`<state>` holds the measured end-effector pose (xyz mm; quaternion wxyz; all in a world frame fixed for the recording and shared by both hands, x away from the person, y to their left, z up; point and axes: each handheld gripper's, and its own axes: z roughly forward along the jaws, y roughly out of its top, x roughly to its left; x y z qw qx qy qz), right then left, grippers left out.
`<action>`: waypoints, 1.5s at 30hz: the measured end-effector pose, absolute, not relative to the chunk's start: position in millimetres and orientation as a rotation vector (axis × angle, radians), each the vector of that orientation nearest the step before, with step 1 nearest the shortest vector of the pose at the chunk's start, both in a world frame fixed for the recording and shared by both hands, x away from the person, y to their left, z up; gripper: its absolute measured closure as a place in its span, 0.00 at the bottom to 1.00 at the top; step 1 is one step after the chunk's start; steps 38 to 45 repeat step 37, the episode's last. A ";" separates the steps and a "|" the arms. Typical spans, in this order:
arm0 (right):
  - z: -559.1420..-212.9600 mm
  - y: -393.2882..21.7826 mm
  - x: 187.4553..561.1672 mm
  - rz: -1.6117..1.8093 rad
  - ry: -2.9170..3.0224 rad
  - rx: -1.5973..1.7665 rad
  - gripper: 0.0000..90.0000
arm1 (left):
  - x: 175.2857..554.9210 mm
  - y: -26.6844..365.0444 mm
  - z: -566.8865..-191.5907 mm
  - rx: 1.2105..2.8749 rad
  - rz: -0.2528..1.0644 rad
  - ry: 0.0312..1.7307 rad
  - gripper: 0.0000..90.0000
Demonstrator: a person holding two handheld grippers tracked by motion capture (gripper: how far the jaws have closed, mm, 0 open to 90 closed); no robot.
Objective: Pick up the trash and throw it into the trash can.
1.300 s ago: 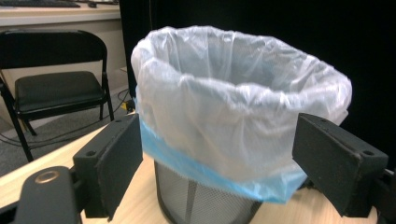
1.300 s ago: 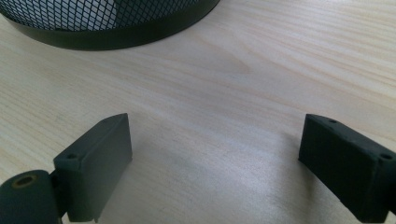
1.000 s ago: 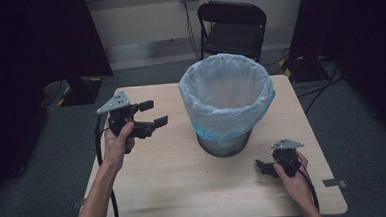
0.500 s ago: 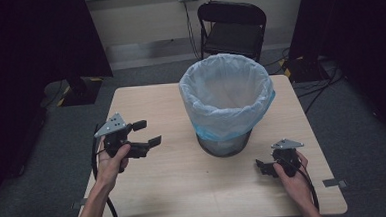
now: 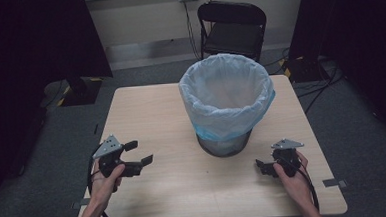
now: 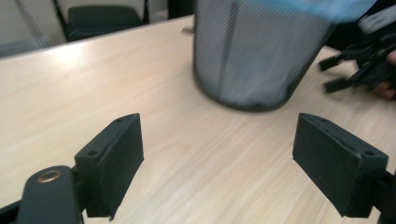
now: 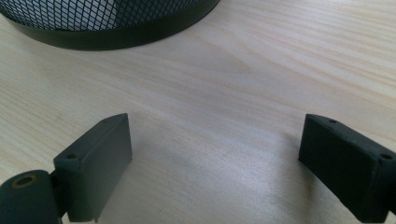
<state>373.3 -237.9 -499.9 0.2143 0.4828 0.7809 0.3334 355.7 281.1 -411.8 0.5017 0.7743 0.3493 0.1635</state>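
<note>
Pale wood-grain laminate covers the table [image 5: 146, 116], and on it stands a round waste bin [image 5: 226, 142] of black wire mesh with a solid dark base ring, lined with a thin, crinkled, translucent white bag [image 5: 225, 94] whose edge folds down over the rim with a light blue hem. No writing or label can be read on any of it. The bin stands between the two grippers, nearer the far edge: the left gripper [image 5: 138, 153] is held low over the table near its left edge, well apart from the bin, jaws spread wide with nothing between them. The right gripper [image 5: 260, 167] sits low at the table's right front, near the bin's base, its flat, matte black rectangular pads [image 7: 100, 158] likewise wide apart and empty.
</note>
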 end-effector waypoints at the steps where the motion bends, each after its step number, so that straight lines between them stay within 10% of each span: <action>1: -499.9 -237.9 373.3 0.925 2.166 1.339 0.10 | 355.7 281.1 -411.8 1.871 0.395 0.844 0.18; 45: -500.0 -237.9 373.3 0.925 2.166 1.339 0.10 | 351.3 306.2 -500.4 2.109 0.472 1.078 0.12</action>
